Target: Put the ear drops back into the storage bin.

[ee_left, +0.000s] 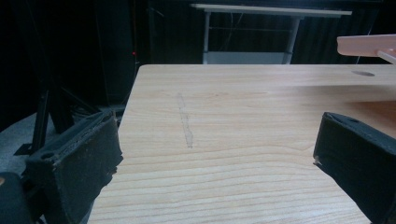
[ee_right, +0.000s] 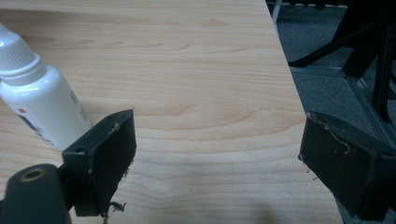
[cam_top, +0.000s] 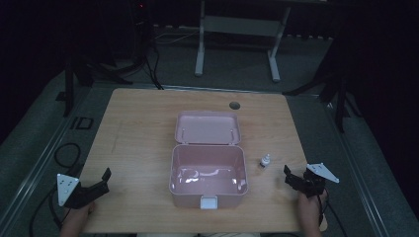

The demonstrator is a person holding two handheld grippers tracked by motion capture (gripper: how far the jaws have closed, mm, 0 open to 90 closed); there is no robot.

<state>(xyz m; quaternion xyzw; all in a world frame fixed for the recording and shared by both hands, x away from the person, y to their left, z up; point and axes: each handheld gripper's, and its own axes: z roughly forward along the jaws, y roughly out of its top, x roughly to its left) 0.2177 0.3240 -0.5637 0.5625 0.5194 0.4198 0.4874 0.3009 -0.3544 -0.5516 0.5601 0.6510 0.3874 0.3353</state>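
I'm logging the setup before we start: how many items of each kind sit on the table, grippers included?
Open pink plastic box with hinged lid: 1
Small white dropper bottle with white cap: 1
Black two-jaw grippers, left and right, both open: 2
Total: 4

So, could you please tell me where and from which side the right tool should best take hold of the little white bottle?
Probably around its smooth white body, below the ribbed cap. The bottle stands upright beside the open pink box, so the right tool, open just right of it, could come in level from that free side.
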